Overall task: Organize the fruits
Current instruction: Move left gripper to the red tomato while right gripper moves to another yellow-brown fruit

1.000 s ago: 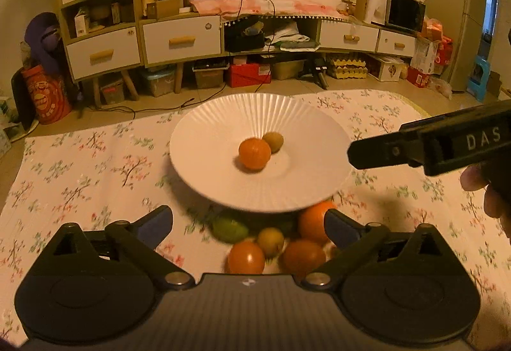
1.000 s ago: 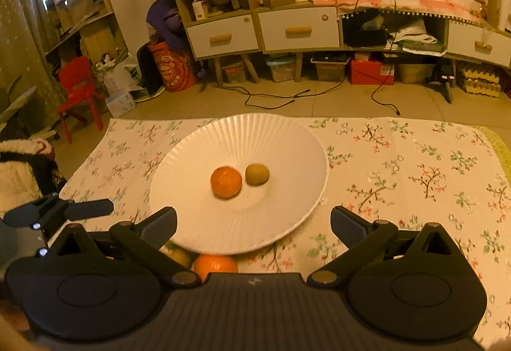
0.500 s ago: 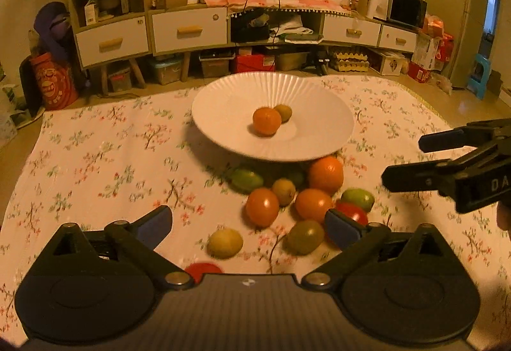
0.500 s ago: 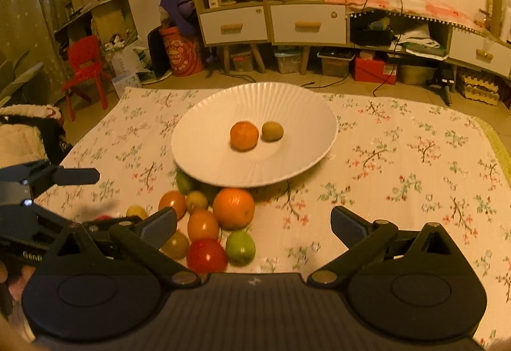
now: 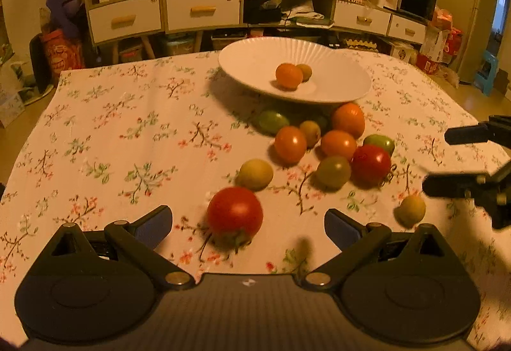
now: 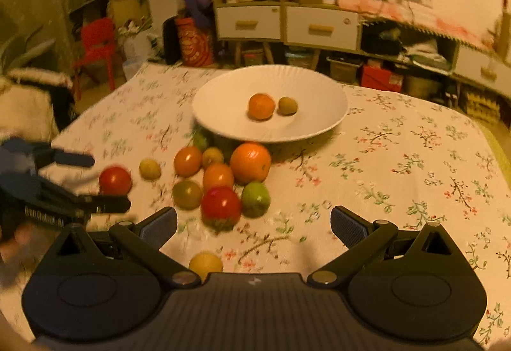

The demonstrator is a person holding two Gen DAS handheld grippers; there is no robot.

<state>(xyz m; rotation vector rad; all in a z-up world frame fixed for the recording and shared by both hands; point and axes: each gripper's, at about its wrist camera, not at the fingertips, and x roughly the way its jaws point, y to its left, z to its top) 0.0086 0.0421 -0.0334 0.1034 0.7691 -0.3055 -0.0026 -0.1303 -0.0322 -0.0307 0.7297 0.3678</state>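
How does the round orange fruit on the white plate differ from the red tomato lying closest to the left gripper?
The round orange fruit lies on the white ribbed plate; the red tomato lies on the floral tablecloth. The orange fruit touches a small yellow-green fruit; the tomato lies alone, between the left gripper fingers. Both are round, ungripped.
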